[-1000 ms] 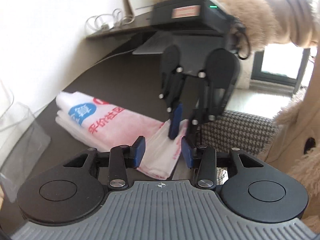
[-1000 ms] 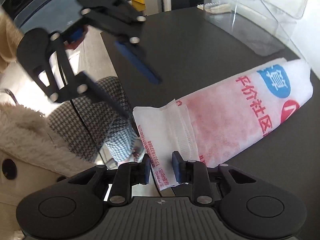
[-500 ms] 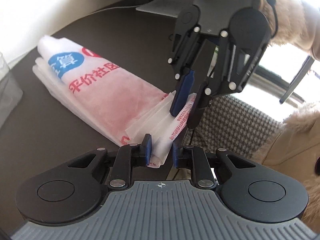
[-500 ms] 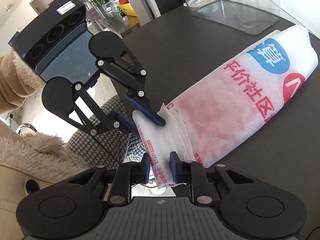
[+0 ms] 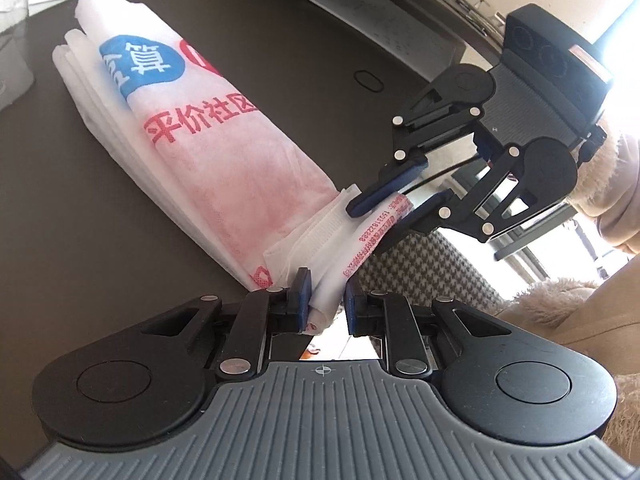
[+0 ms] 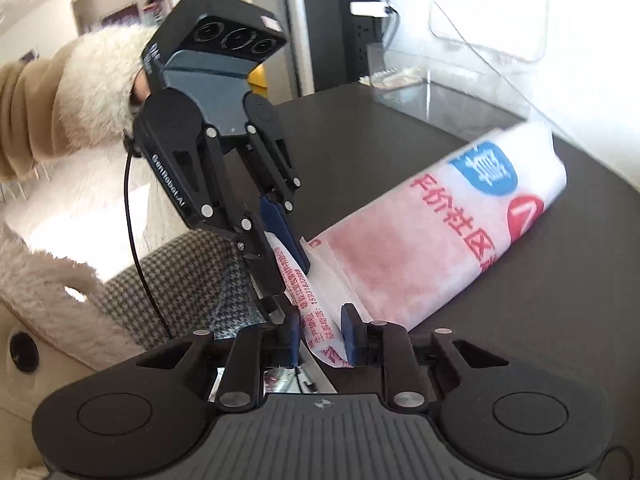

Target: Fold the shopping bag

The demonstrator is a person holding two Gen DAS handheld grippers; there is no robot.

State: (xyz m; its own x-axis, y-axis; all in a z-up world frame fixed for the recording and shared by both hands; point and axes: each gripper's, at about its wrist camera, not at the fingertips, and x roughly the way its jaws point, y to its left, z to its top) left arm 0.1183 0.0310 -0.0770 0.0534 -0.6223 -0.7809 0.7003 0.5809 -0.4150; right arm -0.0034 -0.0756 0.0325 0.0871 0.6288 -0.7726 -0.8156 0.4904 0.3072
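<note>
A white shopping bag with red and blue print lies folded into a long strip on the dark table. Its narrow end reaches the table edge. My left gripper has that end between its blue pads, pinched, and its jaws are opening slightly. My right gripper is shut on the same end, at the edge printed with red digits. In the right wrist view the bag runs off to the right, my right gripper clamps its end, and my left gripper grips just beyond.
A clear plastic box stands behind the bag's far end. A houndstooth chair seat sits below the table edge. White paper lies at the back. A person's fleecy sleeve is behind my left gripper.
My left gripper rolled, came down to the bag's narrow end and closed on it. My right gripper kept its hold and shifted a little.
</note>
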